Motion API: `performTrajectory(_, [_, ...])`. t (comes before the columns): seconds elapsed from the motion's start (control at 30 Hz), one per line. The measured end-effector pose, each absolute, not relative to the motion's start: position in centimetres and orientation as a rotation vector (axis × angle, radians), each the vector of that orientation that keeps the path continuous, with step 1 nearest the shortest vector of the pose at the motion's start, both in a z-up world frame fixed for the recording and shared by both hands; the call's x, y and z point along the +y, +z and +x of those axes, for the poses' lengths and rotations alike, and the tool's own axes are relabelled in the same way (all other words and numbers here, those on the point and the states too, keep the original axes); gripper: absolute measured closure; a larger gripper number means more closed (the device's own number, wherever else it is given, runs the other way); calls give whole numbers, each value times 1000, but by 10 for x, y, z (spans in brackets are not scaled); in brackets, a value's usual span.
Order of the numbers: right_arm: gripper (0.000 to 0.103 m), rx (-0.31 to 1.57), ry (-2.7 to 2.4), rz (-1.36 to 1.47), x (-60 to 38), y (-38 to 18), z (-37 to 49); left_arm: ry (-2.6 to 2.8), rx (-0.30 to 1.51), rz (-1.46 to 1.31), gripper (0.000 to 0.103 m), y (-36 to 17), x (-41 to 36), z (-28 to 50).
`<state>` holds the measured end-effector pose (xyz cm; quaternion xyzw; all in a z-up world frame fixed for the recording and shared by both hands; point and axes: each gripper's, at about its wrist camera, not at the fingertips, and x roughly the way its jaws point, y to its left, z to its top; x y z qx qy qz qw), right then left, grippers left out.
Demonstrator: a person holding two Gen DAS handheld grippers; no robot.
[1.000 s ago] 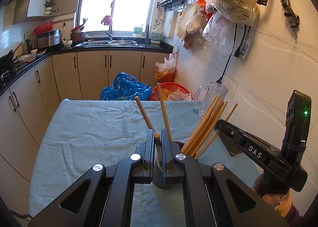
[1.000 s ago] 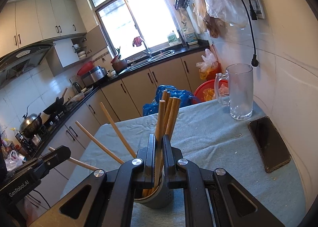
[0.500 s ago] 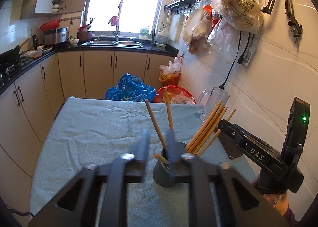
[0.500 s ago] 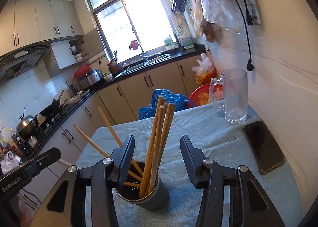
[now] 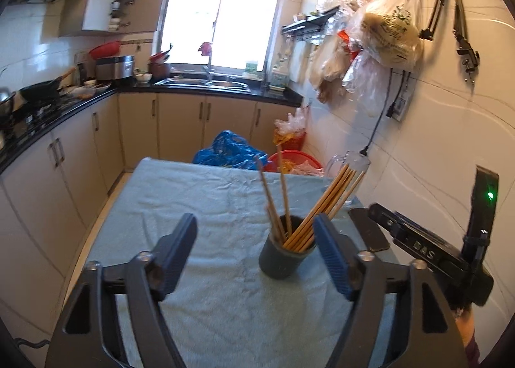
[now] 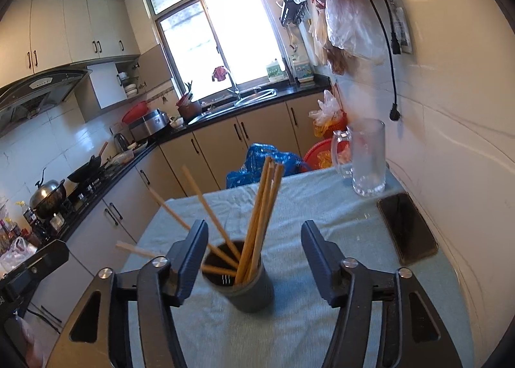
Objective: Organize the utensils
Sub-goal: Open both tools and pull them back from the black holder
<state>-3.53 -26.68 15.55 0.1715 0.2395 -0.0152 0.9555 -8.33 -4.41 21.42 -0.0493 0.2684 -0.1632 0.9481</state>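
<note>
Standing upright on the blue-grey cloth-covered table (image 6: pixel 322 207), the grey utensil holder (image 6: pixel 246 290) carries all the wooden chopsticks (image 6: pixel 262 207), and only the right wrist view takes in the whole glass mug (image 6: pixel 365 158) and the dark phone (image 6: pixel 407 228) by the wall, while the left wrist view catches the right gripper's black body from the side. Left gripper (image 5: pixel 257 255) and right gripper (image 6: pixel 254 258) both have their jaws spread wide after just opening, the holder sitting in each gap, pads clear of it and pinching nothing.
</note>
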Motion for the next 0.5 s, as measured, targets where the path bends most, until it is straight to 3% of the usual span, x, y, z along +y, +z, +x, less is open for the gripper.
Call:
performTrajectory(0.37, [33,571,-116,286,-247,114,-104,-55,478,7,0,176,-25,-152])
performTrajectory(0.5, [30,556,-164,264,-241,109,-129,-24,463,21,0,171,-22,-170])
